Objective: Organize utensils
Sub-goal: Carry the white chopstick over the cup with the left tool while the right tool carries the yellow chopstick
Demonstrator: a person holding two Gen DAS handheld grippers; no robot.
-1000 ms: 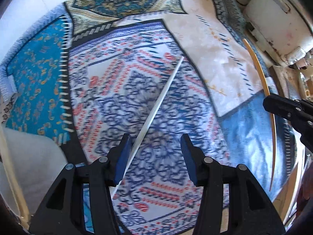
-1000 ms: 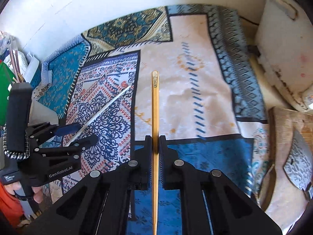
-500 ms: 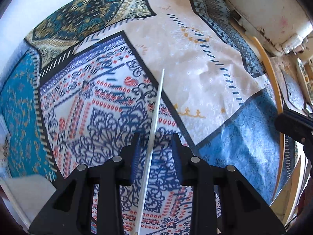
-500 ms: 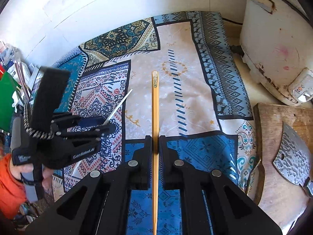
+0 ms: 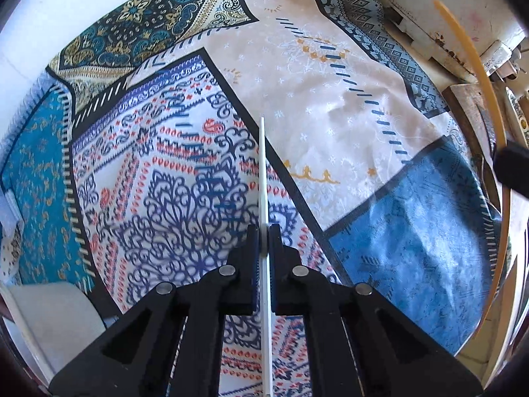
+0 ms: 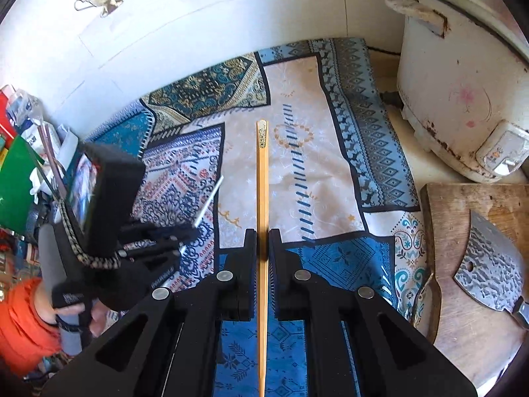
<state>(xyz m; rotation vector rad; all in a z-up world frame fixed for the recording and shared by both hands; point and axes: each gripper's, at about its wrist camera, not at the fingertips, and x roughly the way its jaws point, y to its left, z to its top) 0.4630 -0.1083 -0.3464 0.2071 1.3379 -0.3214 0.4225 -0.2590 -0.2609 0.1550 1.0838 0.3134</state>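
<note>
left wrist: left gripper (image 5: 263,235) apparently tight on white chopstick (image 5: 263,178)

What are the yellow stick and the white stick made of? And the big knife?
The yellow chopstick looks like bamboo or wood: matte tan, with a patterned top. The white chopstick looks like smooth plastic, maybe melamine: plain and evenly white. The cleaver is metal: its grey blade shows a mottled, hammered-looking shine.

Patterned cloth (image 6: 330,165) on counter, chopping board (image 6: 463,297) beside it
</note>
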